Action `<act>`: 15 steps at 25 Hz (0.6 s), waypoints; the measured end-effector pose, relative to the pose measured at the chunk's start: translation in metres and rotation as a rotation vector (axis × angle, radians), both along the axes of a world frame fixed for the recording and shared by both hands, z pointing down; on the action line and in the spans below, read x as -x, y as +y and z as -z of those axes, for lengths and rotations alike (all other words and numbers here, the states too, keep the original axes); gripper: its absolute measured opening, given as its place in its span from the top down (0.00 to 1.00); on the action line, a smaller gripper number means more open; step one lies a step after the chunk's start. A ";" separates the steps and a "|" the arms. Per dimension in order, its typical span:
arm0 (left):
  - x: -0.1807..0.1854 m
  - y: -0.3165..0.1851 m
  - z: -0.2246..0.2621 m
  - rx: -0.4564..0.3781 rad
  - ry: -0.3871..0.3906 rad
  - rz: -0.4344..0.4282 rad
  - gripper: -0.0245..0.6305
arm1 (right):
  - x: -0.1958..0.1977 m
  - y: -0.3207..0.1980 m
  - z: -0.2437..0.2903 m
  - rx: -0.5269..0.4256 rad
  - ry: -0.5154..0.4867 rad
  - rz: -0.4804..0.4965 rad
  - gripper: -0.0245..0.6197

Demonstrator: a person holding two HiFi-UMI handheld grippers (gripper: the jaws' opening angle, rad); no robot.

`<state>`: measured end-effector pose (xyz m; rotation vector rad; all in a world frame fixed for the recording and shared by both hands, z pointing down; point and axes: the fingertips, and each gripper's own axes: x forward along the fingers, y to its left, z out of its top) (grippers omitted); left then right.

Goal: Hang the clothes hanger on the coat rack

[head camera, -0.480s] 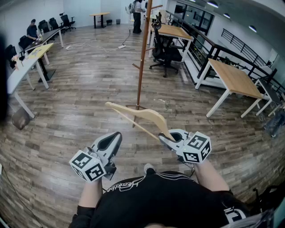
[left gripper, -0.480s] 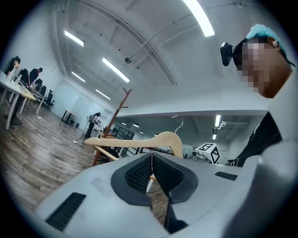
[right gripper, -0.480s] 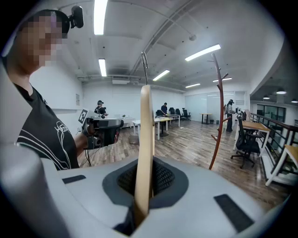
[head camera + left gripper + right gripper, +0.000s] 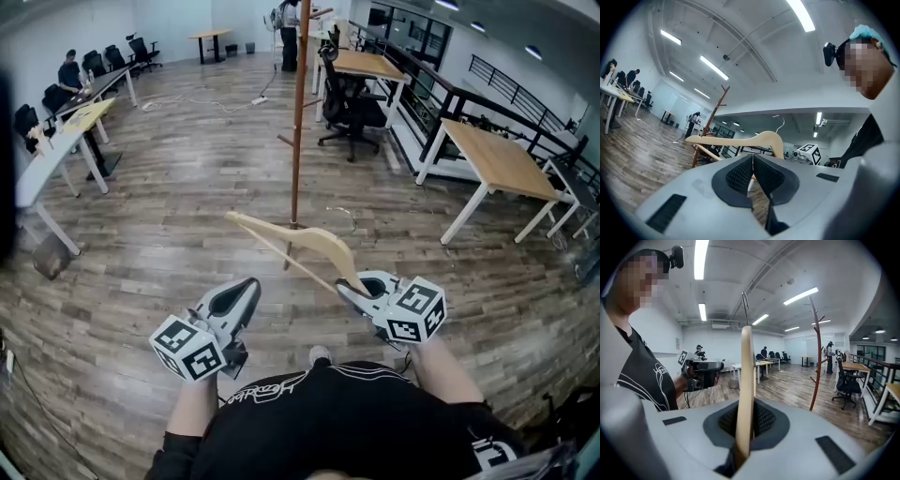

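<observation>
A pale wooden clothes hanger [image 4: 292, 244] with a wire hook juts out from my right gripper [image 4: 360, 285], which is shut on one end of it. In the right gripper view the hanger [image 4: 746, 376] rises edge-on from between the jaws, hook on top. The brown coat rack [image 4: 298, 112] stands straight ahead on the floor, beyond the hanger and apart from it; its pole [image 4: 817, 366] is right of the hanger in the right gripper view. My left gripper [image 4: 246, 287] is beside the right one, shut with nothing between its pads [image 4: 740, 174]. It sees the hanger [image 4: 740, 139] and the rack [image 4: 710, 123].
Wooden desks [image 4: 497, 159] and a black office chair [image 4: 349, 108] stand to the right of the rack. White desks [image 4: 42, 159] with seated people line the left side. A person [image 4: 289, 28] stands far behind the rack. Cables lie on the wooden floor [image 4: 178, 216].
Both grippers and the hanger keep their places. The view of the room has only shifted slightly.
</observation>
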<state>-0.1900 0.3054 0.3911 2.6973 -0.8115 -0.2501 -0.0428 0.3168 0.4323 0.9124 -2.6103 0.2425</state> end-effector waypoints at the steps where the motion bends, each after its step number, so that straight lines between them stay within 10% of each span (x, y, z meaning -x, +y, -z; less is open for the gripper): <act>1: -0.003 -0.001 0.000 -0.001 -0.001 -0.003 0.95 | -0.003 -0.001 -0.001 0.002 -0.002 -0.002 0.90; 15: -0.064 -0.065 -0.005 0.048 -0.034 -0.024 0.95 | -0.068 -0.064 -0.013 -0.001 0.036 -0.017 0.90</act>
